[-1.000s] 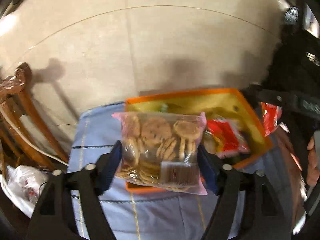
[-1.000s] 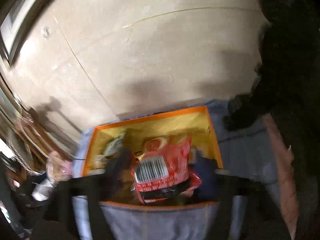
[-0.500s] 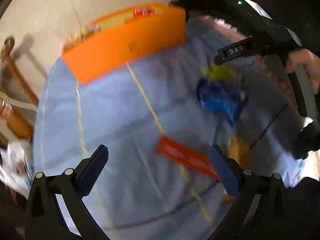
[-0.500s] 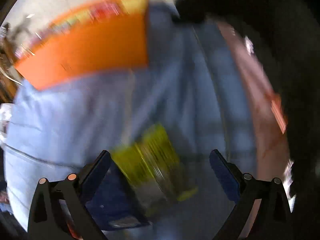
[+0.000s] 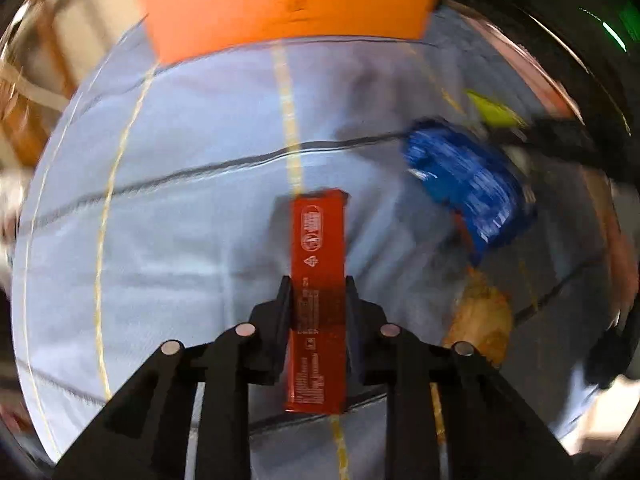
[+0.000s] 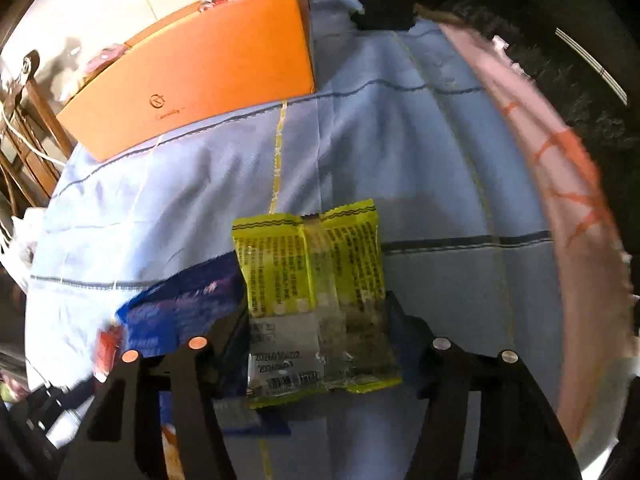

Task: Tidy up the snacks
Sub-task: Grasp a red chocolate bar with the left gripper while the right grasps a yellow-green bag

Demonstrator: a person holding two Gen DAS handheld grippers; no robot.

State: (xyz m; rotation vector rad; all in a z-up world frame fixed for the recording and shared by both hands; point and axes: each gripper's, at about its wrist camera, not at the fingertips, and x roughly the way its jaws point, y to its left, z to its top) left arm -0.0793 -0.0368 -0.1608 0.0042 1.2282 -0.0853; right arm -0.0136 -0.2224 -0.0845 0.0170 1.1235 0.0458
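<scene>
My left gripper is shut on a long red snack box that points away over the blue tablecloth. My right gripper is shut on a yellow snack packet, held above the cloth. The orange box stands at the far edge of the table; it also shows in the right wrist view with snack packets showing above its rim. A blue snack bag lies to the right of the left gripper and just left of the right gripper.
An orange-brown snack packet lies at the right of the left wrist view. A pink cloth hangs at the table's right edge. A wooden chair stands left of the table. A dark-clothed person is at the far right.
Both grippers dropped their earlier snacks at the orange box, swung down to the cloth, and closed: the left on the red box, the right on the yellow packet.
</scene>
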